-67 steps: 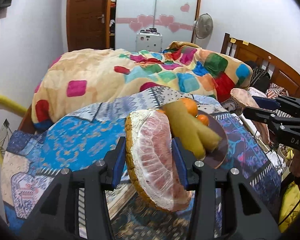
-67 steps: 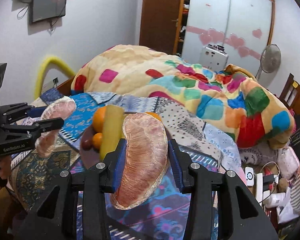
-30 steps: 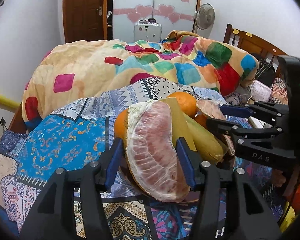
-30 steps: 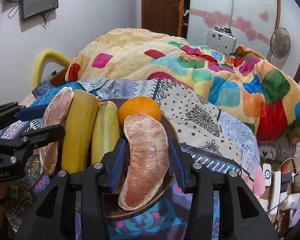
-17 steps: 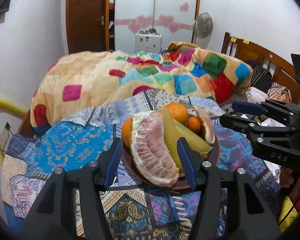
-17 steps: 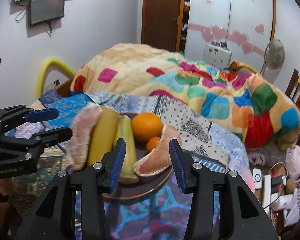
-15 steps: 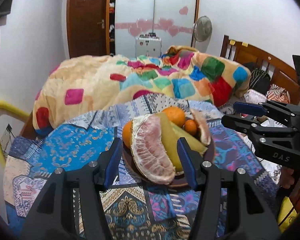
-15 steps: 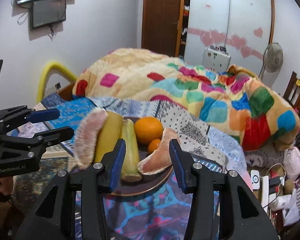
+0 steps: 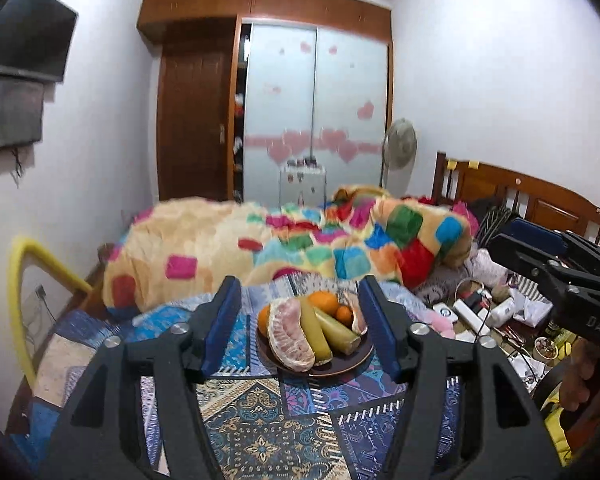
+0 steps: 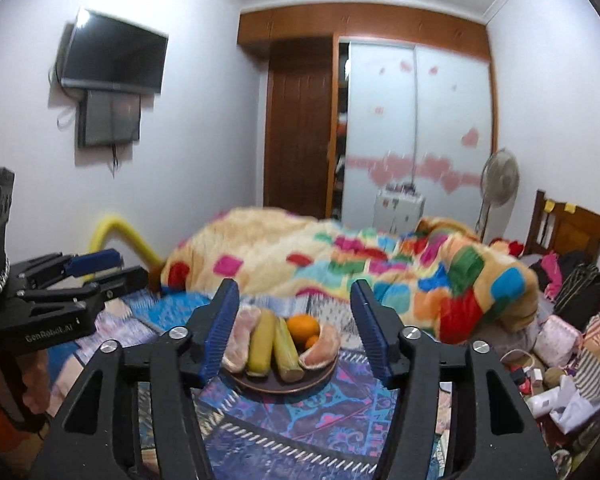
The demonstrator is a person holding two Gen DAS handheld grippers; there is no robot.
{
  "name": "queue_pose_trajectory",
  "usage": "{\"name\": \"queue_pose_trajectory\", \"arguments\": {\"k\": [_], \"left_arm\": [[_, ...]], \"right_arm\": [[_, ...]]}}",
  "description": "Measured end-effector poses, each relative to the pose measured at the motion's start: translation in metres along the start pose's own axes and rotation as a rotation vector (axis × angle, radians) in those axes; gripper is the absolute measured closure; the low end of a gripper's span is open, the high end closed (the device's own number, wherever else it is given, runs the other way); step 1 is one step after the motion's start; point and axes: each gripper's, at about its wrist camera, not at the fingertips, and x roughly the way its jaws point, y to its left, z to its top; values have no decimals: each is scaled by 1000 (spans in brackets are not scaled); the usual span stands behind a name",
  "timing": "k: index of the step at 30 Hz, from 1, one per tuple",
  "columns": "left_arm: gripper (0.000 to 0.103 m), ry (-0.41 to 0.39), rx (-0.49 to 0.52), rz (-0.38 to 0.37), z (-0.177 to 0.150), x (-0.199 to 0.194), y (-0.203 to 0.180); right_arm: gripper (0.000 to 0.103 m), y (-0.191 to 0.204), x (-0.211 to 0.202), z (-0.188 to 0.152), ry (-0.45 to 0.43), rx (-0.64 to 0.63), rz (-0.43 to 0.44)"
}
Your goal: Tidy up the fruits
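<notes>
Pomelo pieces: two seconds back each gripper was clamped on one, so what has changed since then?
Both were let go onto the plate: one pomelo piece on its left side, the other pomelo piece on its right. The left gripper and right gripper have opened and pulled back, empty. The bananas and oranges stayed put.

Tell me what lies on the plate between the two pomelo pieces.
In the right wrist view, two yellow-green bananas lie side by side between the pomelo pieces, with a big orange and a small one behind, all on the plate.
</notes>
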Motion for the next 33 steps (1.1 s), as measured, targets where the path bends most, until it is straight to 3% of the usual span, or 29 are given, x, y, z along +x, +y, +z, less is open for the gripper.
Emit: {"name": "queue_pose_trajectory", "arguments": {"k": [4,6,8,10,14,17,33], "left_arm": [[31,-73,24,15,-4,-38,-10],[22,-97,33,21,-7,-51,-14],[20,-121,45,24,-10,-60,-18],[19,-134,58,36,-13,-67,-22],[5,-141,57,29,-19,-74,-26],[0,-157,56,41,-21,-79,-29],[0,-153,35,41,-25,-80,-27]], "right_arm": [[34,7,-25,-1,-61,33,-14],[29,10,-33,-2,-82,39,-27],[17,11,-38,-3,-100,47,-35],[10,13,-45,-6,-118,50,-51],[2,17,-57,-11,-145,34,-89],[0,18,-62,-12,-150,44,-89],[0,17,-67,-24,-126,65,-63]]}}
